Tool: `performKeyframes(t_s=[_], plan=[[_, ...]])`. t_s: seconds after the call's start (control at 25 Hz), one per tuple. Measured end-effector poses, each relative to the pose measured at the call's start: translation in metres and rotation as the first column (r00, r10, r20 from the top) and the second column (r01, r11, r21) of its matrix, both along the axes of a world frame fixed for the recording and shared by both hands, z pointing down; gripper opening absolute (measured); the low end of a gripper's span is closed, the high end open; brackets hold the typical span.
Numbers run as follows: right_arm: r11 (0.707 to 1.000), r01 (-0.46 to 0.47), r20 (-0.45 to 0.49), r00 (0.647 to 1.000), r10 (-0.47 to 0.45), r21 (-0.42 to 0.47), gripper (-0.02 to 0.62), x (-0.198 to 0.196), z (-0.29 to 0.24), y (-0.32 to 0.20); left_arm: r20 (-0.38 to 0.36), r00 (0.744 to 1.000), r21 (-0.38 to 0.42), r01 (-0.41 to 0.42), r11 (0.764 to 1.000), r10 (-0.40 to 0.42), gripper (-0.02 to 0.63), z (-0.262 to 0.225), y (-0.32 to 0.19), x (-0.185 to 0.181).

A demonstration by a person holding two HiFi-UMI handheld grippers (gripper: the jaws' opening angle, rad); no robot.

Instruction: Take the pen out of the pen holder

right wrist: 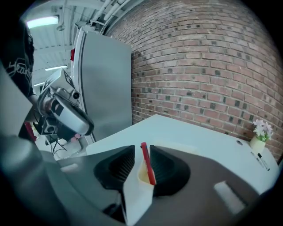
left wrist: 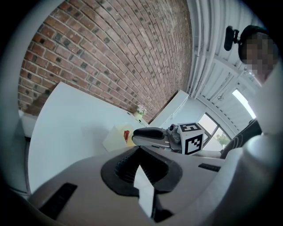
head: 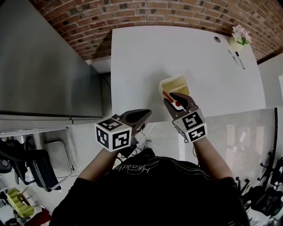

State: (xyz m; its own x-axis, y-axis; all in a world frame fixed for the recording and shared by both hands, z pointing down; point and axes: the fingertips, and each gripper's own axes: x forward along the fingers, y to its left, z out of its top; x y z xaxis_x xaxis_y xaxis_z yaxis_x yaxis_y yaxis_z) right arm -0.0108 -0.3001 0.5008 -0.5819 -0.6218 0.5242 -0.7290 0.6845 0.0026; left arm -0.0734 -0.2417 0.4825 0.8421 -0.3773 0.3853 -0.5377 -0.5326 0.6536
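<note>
White table (head: 177, 57), brick wall (head: 154, 13) behind. Right gripper (right wrist: 142, 151) jaws stood apart around the pen (right wrist: 148, 167) in its holder (head: 176, 84). Left gripper (left wrist: 139, 154) jaws were together, empty.

I note a white table (head: 146, 57) running out to a red brick wall (head: 146, 13), a small vase of pale flowers (head: 241, 35) at its far right corner with two markers (head: 239, 60) lying near it, a tall grey cabinet (head: 40, 66) at the table's left, and black chairs (head: 31, 170) beyond that.
</note>
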Motion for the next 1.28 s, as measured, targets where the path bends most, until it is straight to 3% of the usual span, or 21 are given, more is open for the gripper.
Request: performKeyframes(t_s=[0.64,0.8,1.28], plan=[[1.0,0.021,-0.061,0.998,-0.02,0.017,0.103,-0.011,0.019,-0.013,0.026,0.999,-0.025,0.042,0.999,-0.041,0.003,0.012,-0.003,-0.015],[1.0,0.01,-0.063,0.998,-0.009,0.025,0.07,-0.009,0.019,-0.014,0.029,0.999,-0.026,0.041,0.999,-0.04,0.003,0.013,-0.002,-0.014],[0.998,0.001,-0.075,0.997,0.004,0.067,0.051,-0.007,0.011,-0.012,0.044,0.998,-0.024,0.044,0.999,-0.043,0.003,0.01,0.011,-0.016]])
